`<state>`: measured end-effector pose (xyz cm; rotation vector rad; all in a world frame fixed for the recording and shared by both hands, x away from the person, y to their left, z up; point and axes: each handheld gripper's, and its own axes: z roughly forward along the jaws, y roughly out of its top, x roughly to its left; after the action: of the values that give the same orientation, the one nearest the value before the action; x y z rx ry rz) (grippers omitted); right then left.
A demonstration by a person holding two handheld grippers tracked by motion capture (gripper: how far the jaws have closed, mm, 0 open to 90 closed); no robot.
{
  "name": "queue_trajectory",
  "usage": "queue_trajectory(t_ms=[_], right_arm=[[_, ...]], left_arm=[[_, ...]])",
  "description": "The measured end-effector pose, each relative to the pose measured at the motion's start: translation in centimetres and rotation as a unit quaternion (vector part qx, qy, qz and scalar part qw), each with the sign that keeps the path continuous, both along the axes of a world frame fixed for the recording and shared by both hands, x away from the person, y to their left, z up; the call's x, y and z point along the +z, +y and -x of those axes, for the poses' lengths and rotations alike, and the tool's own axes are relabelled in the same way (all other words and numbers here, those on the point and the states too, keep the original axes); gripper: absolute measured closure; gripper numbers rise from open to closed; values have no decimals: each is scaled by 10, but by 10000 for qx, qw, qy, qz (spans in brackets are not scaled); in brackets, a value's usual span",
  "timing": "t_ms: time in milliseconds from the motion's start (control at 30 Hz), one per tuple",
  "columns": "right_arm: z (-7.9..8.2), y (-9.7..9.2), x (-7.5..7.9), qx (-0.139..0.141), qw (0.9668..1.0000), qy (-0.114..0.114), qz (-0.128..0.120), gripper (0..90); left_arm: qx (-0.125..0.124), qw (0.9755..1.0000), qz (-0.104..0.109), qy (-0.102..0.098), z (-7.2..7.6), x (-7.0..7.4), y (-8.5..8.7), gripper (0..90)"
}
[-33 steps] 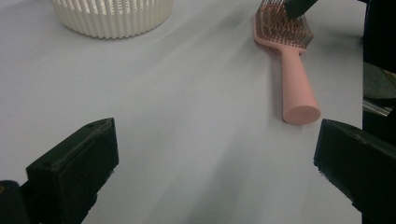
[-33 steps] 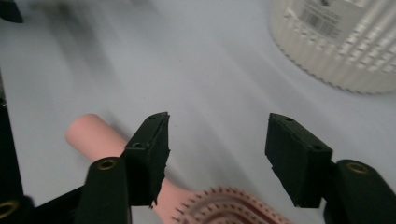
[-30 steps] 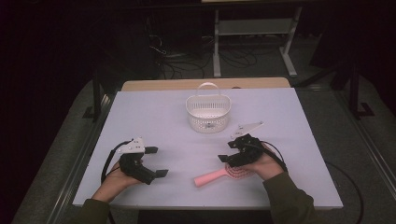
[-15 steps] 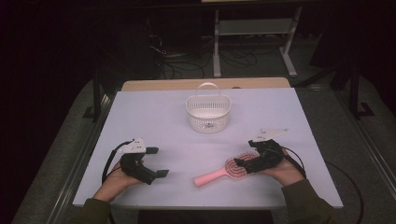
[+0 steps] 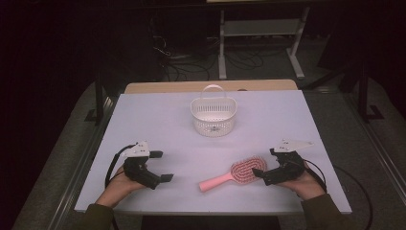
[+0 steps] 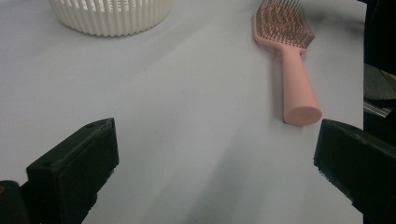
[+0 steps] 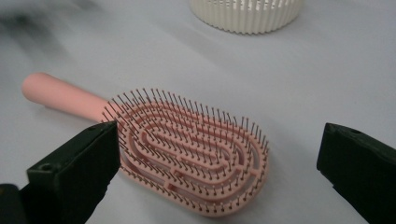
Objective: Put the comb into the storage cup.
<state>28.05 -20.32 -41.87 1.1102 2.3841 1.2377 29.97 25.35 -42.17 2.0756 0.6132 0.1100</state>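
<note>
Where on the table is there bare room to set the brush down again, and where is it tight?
Bare: the wide strips left and right of the white basket, and the middle stretch between the basket and the pink hairbrush. Also between the left hand-held gripper and the brush handle. Tight: around the right hand-held gripper, open beside the brush head.

The hairbrush is salmon pink all over, handle and head alike; its bristles are dark and thin with tiny pale tips, standing in rows over a pad cut into concentric oval loops. The basket is creamy white, its wall a pattern of narrow upright slats. The table top is a plain pale lilac-grey. Both the left gripper and the right gripper are black, each with a light grey plate on top.
</note>
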Motion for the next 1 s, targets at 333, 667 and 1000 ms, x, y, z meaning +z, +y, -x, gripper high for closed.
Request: queue_trajectory(t_ms=[333,667,1000], right_arm=[[4,-4,-14,-17,9999,-73,-113,0],[-3,-2,-15,4,9997,-151,-165,0],[-3,-2,-12,35,9996,-169,-217,0]], left_arm=[[-2,10000,43,-45,-1,1,2,0],[-9,10000,40,-74,-2,2,0,0],[-31,9999,98,-46,-5,8,-7,0]])
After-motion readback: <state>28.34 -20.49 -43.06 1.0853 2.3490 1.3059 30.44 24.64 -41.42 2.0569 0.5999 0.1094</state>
